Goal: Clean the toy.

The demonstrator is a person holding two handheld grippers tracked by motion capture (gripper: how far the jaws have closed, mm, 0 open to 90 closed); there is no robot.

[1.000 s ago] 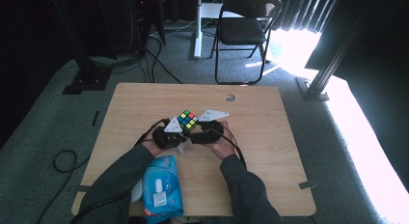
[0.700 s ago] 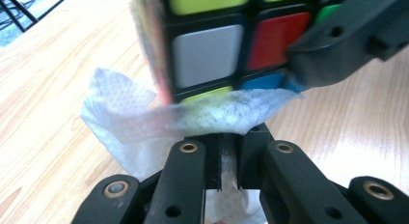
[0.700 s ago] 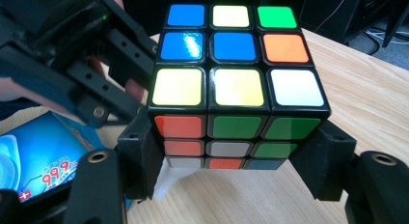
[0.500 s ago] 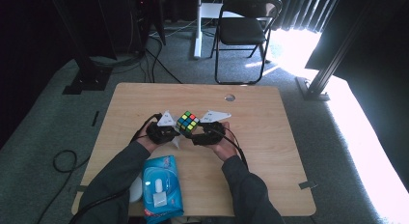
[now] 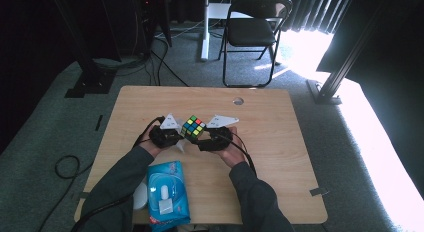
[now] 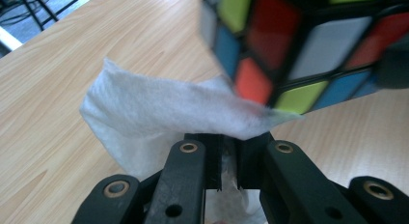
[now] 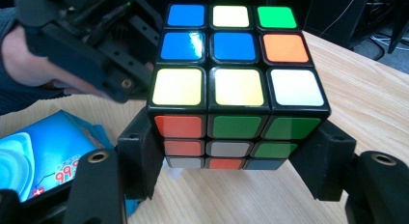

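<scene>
So the Rubik's cube [image 7: 238, 89] is clamped in the right gripper [image 7: 236, 161], with a black jaw pressed against each of its two lower sides. It's held up off the wooden table [image 5: 280, 142], roughly mid-table between both hands in the high view. Its top face is a scramble of blue, white, green, orange and yellow stickers. The bottom row is in shadow, so those colours are hard to call.

The left gripper [image 6: 229, 161] has its jaws pressed together, pinching a white wipe [image 6: 169, 108]. The wipe flops out over the jaw tips, and its far edge touches the cube's lower corner. In the left gripper view the cube is cut off at the top and right edge and is pretty blurry from being so close. The lower part of the wipe disappears behind the jaws.

From above, both grippers mostly hide under their grey plates and the hands, so you can't read the jaws there. A blue wet-wipe pack [image 5: 167, 192] lies near the person's edge of the table, partly under the left forearm. Its label print is too small to read.
</scene>
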